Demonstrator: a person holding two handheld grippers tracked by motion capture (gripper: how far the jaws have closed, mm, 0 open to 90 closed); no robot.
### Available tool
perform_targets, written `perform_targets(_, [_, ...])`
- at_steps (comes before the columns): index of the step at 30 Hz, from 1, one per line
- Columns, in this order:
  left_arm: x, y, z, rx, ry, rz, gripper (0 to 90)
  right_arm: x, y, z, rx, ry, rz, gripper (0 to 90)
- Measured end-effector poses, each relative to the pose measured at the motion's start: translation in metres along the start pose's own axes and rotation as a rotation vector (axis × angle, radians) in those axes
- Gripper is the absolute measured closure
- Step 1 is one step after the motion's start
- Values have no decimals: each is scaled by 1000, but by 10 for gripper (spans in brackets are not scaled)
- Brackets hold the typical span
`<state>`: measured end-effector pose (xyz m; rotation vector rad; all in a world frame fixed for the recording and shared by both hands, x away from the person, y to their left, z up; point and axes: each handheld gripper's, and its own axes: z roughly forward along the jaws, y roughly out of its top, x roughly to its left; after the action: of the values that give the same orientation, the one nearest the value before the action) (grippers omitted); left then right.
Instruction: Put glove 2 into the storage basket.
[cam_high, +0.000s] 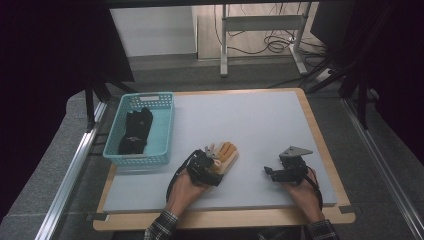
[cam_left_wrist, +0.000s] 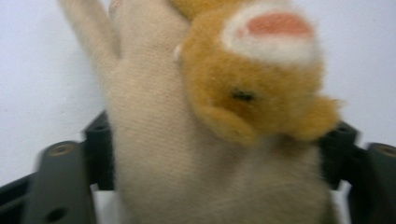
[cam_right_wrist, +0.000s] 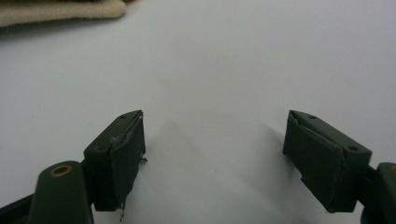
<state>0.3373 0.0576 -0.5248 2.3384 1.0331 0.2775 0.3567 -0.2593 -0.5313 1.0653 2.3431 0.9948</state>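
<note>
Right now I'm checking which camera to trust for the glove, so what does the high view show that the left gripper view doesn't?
High view alone: the turquoise basket at the table's left with dark gloves inside, the right claw standing open over bare table, and both forearms. Left gripper view alone: a close look at the plush orange animal face sewn on the glove, with the black jaws standing either side of the cuff; whether they press it I cannot tell. Both share the beige glove and the left claw at it.
</note>
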Motion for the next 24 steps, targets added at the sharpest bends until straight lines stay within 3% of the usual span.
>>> perform_targets(7, [3, 2, -4, 3, 7, -13, 528, 0, 0, 0, 0, 0, -1, 205])
perform_targets(12, [5, 1, -8, -15, -8, -19, 627, 0, 0, 0, 0, 0, 0, 205])
perform_targets(15, [9, 3, -14, -42, 5, -18, 712, 0, 0, 0, 0, 0, 0, 205])
perform_targets(24, [23, 12, -28, -62, 2, -45, 734, 0, 0, 0, 0, 0, 1, 204])
